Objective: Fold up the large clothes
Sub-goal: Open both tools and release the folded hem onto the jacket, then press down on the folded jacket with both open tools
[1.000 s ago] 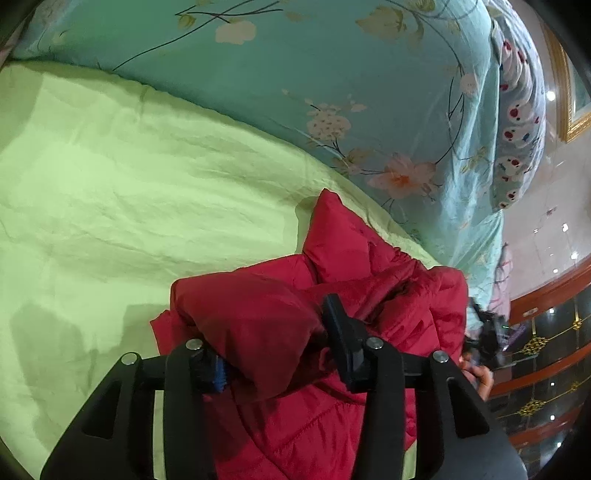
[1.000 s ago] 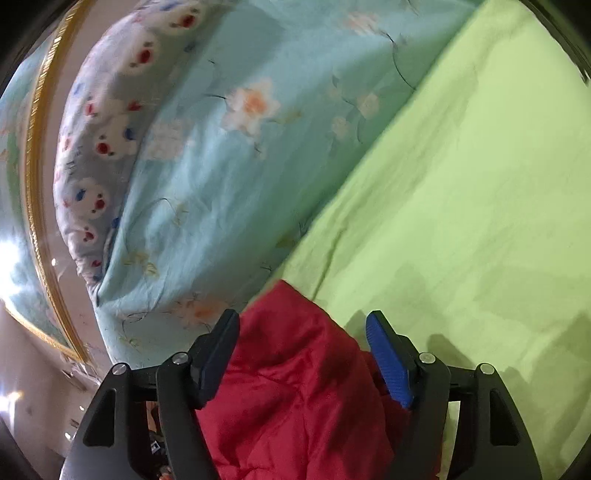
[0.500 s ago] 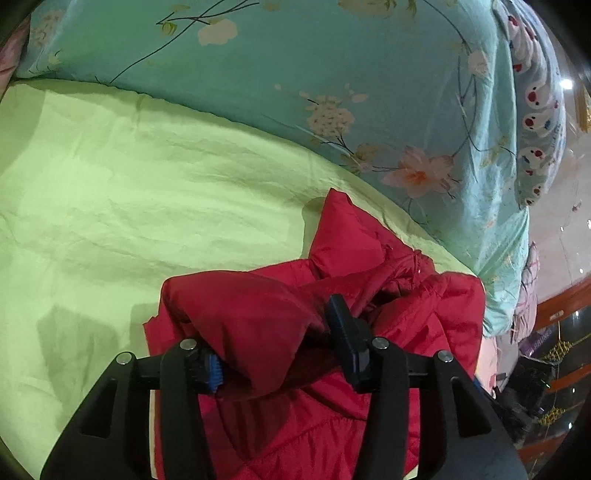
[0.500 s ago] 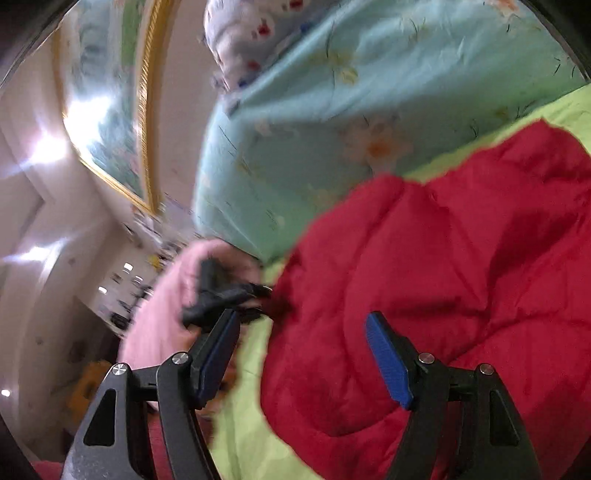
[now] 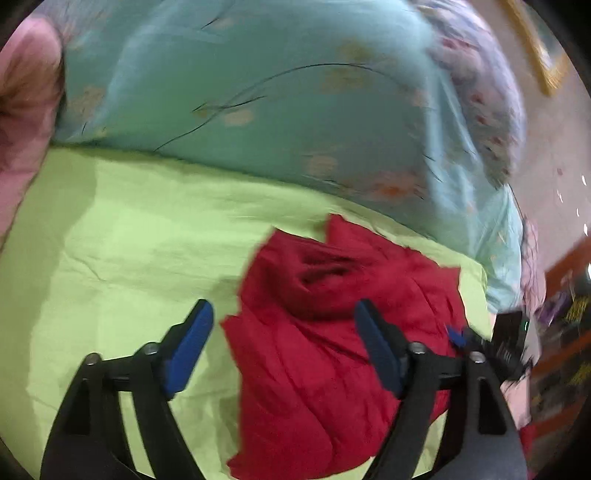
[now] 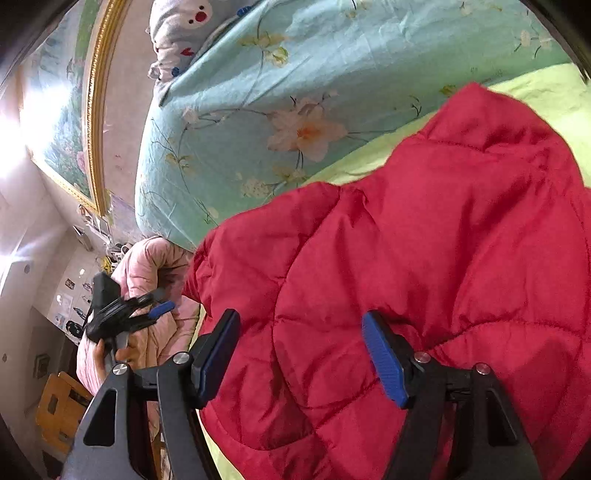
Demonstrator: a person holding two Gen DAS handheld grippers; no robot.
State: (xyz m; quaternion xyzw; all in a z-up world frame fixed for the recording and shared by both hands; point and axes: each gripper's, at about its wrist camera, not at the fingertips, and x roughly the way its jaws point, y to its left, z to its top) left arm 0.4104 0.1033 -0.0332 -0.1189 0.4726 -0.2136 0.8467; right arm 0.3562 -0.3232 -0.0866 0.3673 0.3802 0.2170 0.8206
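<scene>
A red quilted puffer jacket [image 5: 332, 332] lies bunched in a heap on the light green bed sheet [image 5: 129, 240]. My left gripper [image 5: 284, 343] is open and empty, held just above the jacket's near left edge. My right gripper [image 6: 301, 354] is open and empty, low over the jacket [image 6: 424, 258], which fills that view. The left gripper [image 6: 155, 308] also shows at the far left of the right wrist view, beside the jacket. The right gripper shows at the right edge of the left wrist view [image 5: 480, 339].
A teal floral quilt [image 5: 277, 110] is piled along the far side of the bed. A white patterned pillow [image 6: 181, 33] lies behind it. A pink quilted garment [image 6: 147, 295] lies at the bed's edge. A gold-framed picture [image 6: 74, 110] hangs on the wall.
My left gripper has opened and let go of the red jacket fold, which dropped onto the heap. My right gripper stayed open and settled lower over the jacket.
</scene>
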